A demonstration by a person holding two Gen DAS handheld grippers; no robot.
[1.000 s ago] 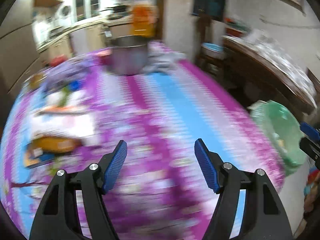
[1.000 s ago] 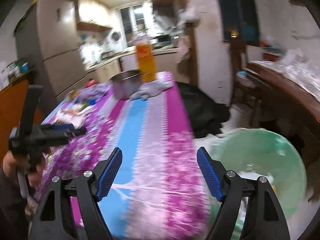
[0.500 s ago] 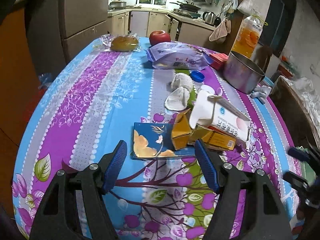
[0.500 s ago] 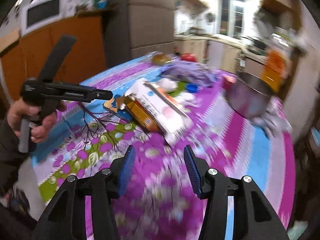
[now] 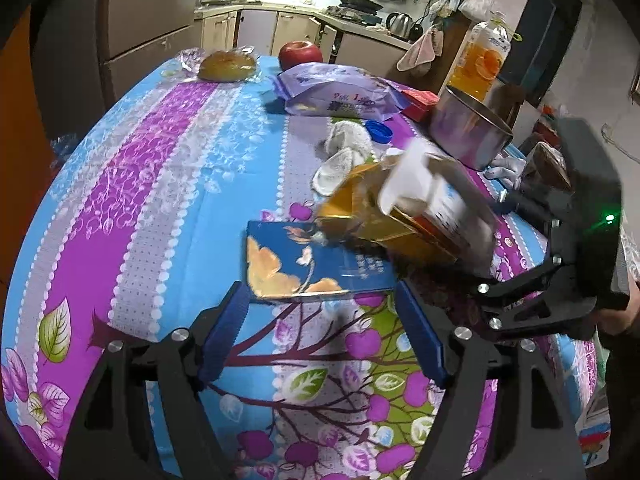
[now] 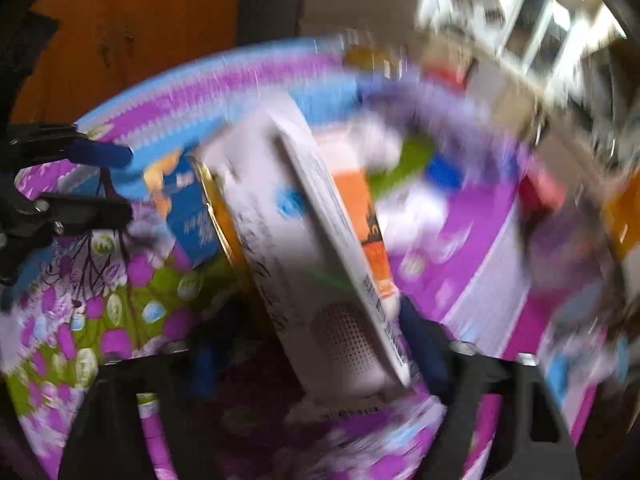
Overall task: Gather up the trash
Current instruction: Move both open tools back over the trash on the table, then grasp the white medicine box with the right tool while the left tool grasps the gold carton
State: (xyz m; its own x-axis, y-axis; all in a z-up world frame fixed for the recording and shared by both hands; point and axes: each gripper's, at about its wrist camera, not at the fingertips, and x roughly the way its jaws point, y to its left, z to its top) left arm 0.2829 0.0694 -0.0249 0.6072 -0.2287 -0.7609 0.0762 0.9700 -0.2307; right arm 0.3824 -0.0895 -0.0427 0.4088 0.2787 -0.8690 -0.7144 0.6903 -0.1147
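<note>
A: Item one, the tool in the left hand?
B: Left gripper point(image 5: 320, 296), blue pads, jaws standing wide with nothing pinched. It hangs tilted down over the floral tablecloth point(image 5: 160, 200), and the near edge of a flat blue box point(image 5: 296, 260) lies just beyond its fingertips.

A: Item two?
B: Right gripper point(image 6: 308, 328), also tilted down. Its jaws have just been opening. The near end of a white carton point(image 6: 304, 248) sits between them, but the view is badly smeared and I cannot tell whether the pads press on it.

A: The trash, where entered?
B: The white carton lies slanted on a gold box point(image 5: 360, 212), which overlaps the far right corner of the flat blue box. All three are near the table's front edge. Behind them are two crumpled white tissues point(image 5: 344, 148) and a blue bottle cap point(image 5: 379, 132) just beside the tissues.

A: Further stock?
B: A purple snack bag point(image 5: 340, 96), with a red box point(image 5: 420, 100) at its right end. A steel pot point(image 5: 468, 136), with an orange drink bottle point(image 5: 482, 60) behind it. At the far edge, a red apple point(image 5: 300, 54) and a wrapped bun point(image 5: 226, 65).
</note>
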